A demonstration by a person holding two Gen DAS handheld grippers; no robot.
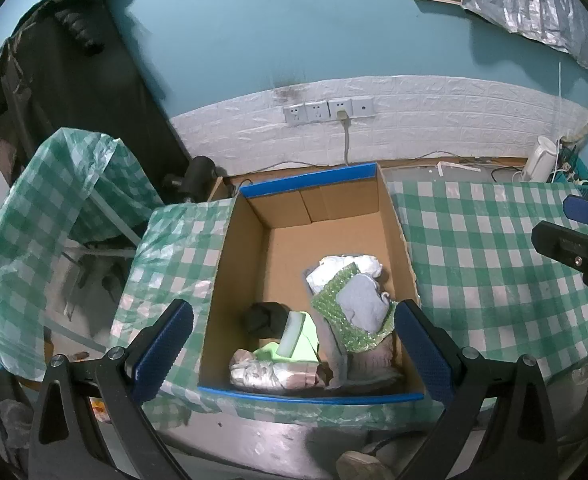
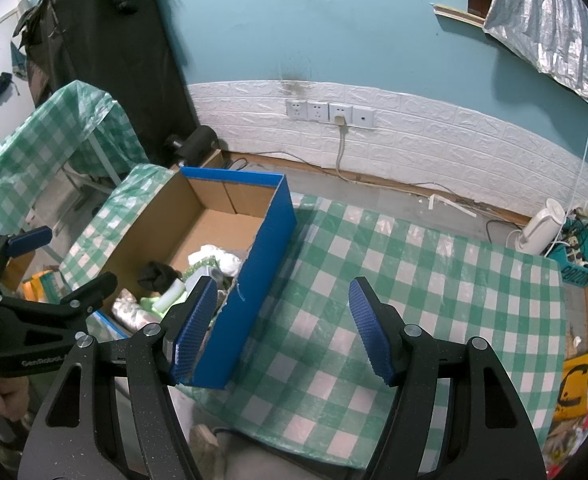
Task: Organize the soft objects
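Hovering wide open and empty over box [image 1: 397,216], left gripper [image 1: 294,344], soft items piled inside, possibly a sock [image 1: 363,300], right gripper [image 2: 284,328] spread empty above checkered cloth [image 2: 433,280]

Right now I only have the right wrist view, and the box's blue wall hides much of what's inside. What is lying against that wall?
Observer: From the left wrist view, a grey cloth rests on a sheet of green bubble wrap, right beside that wall of the box.
Operator: Is the left gripper carrying anything? I only see its side.
Observer: No. The left gripper has its jaws wide open with nothing between them, over the near end of the box.
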